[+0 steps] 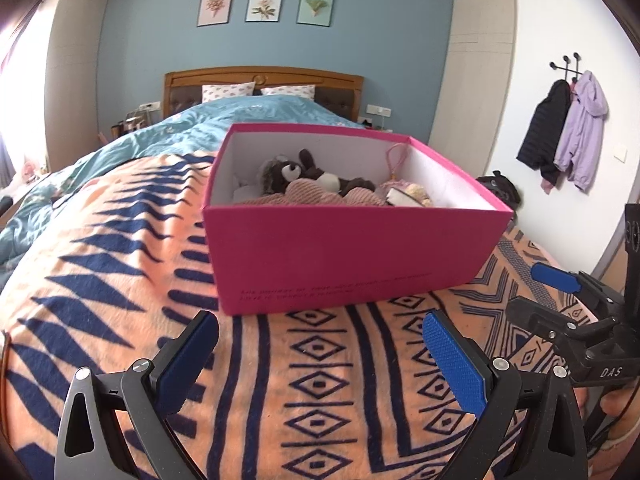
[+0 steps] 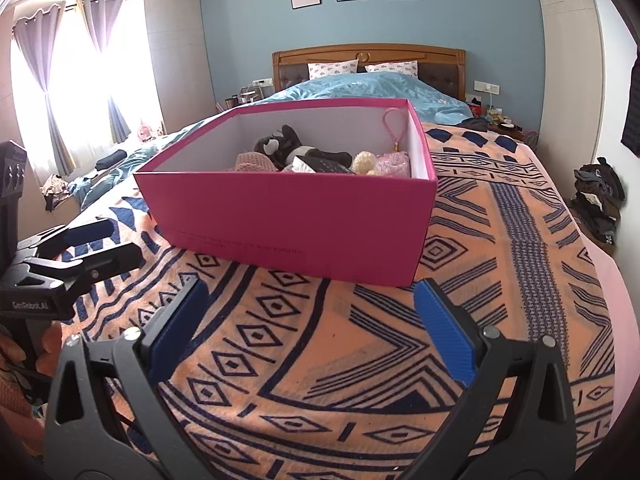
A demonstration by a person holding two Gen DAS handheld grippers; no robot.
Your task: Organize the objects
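Pink box (image 1: pixel 344 256) resting on the patterned blanket (image 1: pixel 120 264) of the bed, lid off, so its contents stay reachable from above. Inside lie a brown stuffed animal (image 1: pixel 308 174), a pink knitted cloth (image 1: pixel 312 196) and a pale plush toy (image 2: pixel 364 162). Left hand-held gripper (image 1: pixel 320 356) and right hand-held gripper (image 2: pixel 310 320) hover before the box, jaws spread wide and empty; sorting appears complete.
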